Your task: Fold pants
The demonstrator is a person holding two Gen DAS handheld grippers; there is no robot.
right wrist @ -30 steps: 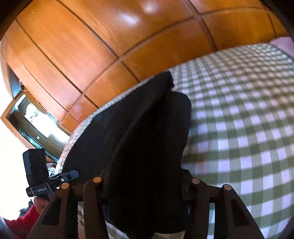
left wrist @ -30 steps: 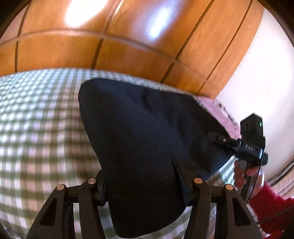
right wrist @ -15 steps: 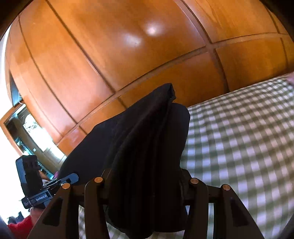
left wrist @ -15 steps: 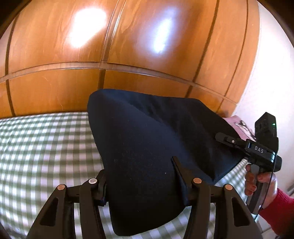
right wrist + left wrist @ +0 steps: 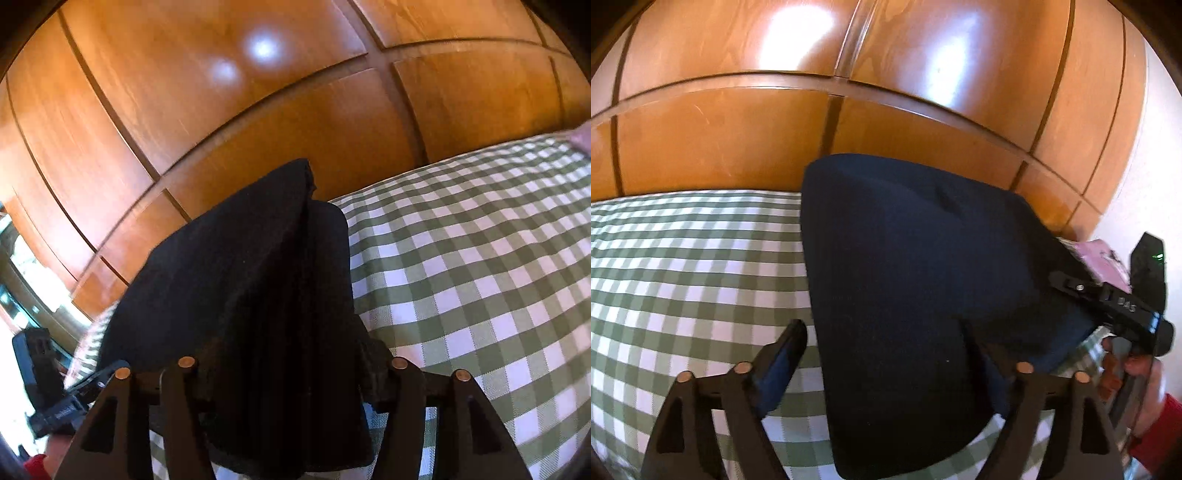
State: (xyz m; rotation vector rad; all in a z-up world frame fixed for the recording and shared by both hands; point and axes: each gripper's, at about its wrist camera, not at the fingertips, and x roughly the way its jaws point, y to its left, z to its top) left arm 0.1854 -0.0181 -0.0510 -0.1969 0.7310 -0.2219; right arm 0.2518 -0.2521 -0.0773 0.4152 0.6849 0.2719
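The dark navy pants are folded into a thick pad on the green-and-white checked bedspread. My left gripper is open; its left finger stands clear of the cloth and the right finger is partly under the pants' edge. In the right wrist view the pants fill the gap of my right gripper, which looks shut on them; its fingertips are hidden by cloth. The right gripper also shows in the left wrist view at the pants' right edge.
A glossy wooden wardrobe rises right behind the bed. A pink cloth lies at the bed's far right corner. The checked bedspread stretches to the right of the pants. A window is at far left.
My left gripper has opened and let go of the pants. Both cameras tilted down again as the pants were lowered toward the bed. The right gripper still holds the cloth.
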